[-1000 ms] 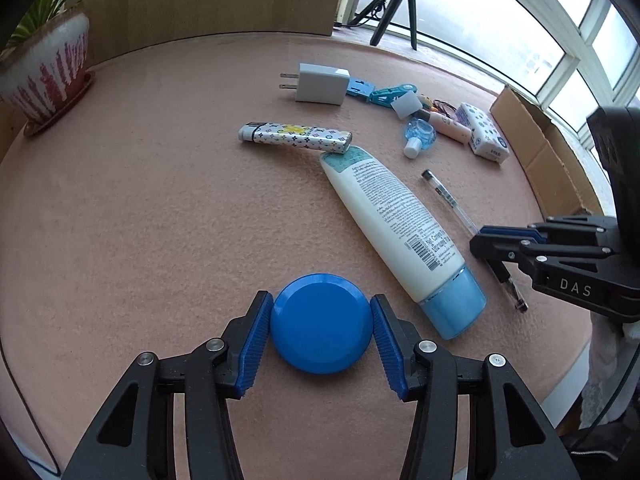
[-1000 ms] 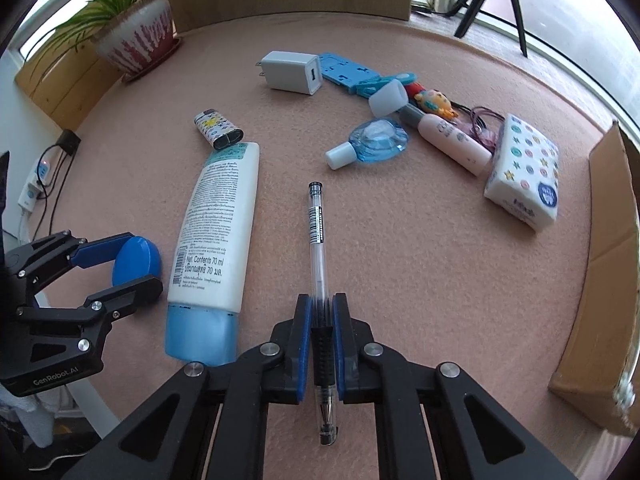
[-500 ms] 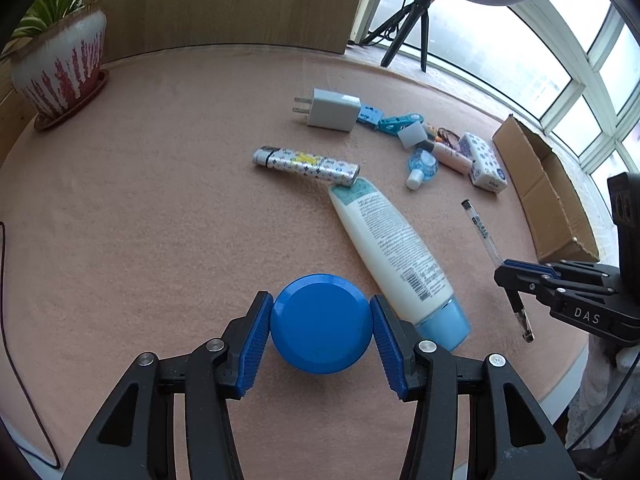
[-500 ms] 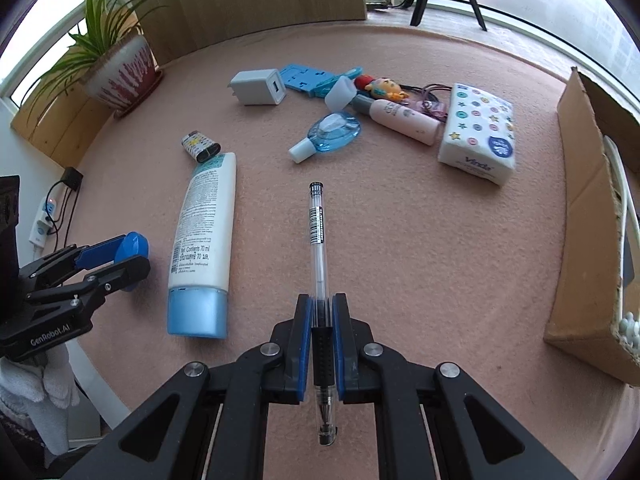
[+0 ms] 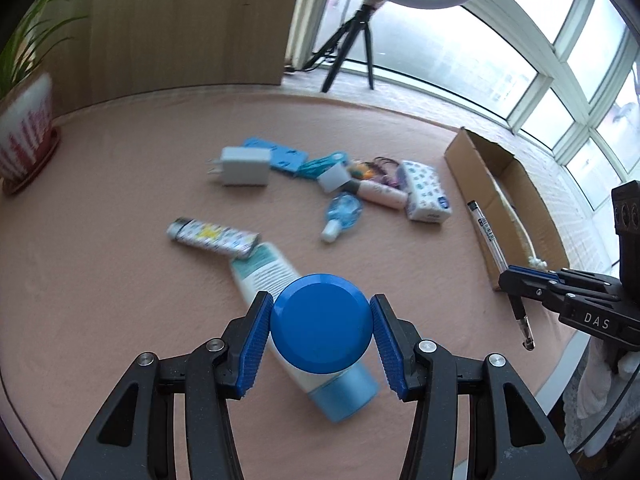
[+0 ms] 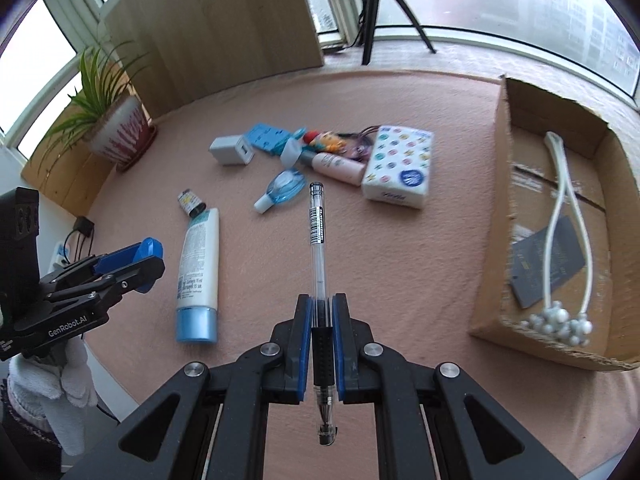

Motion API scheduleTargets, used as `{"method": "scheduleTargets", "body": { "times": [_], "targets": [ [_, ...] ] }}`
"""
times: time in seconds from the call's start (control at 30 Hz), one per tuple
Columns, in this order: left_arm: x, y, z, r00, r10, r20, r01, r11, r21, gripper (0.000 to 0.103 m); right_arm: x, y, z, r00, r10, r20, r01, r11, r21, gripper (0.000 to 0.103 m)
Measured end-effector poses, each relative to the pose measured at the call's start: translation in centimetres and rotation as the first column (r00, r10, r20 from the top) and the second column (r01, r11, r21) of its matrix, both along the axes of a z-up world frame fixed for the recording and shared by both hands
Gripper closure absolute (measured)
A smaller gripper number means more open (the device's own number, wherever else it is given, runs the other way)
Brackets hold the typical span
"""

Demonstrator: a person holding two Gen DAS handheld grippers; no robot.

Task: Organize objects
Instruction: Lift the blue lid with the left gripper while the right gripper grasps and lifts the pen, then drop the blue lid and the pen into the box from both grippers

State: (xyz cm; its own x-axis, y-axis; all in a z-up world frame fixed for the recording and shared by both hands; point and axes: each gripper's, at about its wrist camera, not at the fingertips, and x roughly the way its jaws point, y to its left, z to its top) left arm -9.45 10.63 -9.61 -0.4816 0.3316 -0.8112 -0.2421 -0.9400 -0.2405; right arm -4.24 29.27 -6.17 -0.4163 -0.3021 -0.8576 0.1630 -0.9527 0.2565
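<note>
Now left wrist: left gripper (image 5: 319, 334) clamped half-wide on blue round lid (image 5: 319, 322), cardboard box (image 5: 486, 168) upper right | right wrist: right gripper (image 6: 321, 314) pinched on pen (image 6: 318, 232), long axis straight up-frame, box at right, nearer this hand.

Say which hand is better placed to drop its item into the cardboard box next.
Right. The right gripper, shut on the pen, is beside the cardboard box; the left gripper, holding the blue round lid, is farther away.
</note>
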Motion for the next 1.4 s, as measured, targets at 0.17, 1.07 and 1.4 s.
{"method": "scheduleTargets", "body": {
  "times": [0.17,1.07,1.4],
  "targets": [
    [-1.3,3.8,0.8,0.998,-0.057,-0.020,0.057,0.998,0.019,0.049,0.0,3.4,1.2,0.998,-0.056,-0.027,0.056,0.998,-0.006,0.094],
    [-6.8,28.5,1.7,0.936,-0.341,-0.087,0.342,0.940,0.000,0.049,-1.7,18.6,1.2,0.964,-0.263,-0.034,0.264,0.964,0.018,0.094],
    [-8.2,30.4,0.9,0.941,-0.331,-0.065,0.332,0.943,0.000,0.048,-3.1,19.8,0.3,0.962,-0.271,-0.029,0.272,0.962,0.040,0.094]
  ]
}}
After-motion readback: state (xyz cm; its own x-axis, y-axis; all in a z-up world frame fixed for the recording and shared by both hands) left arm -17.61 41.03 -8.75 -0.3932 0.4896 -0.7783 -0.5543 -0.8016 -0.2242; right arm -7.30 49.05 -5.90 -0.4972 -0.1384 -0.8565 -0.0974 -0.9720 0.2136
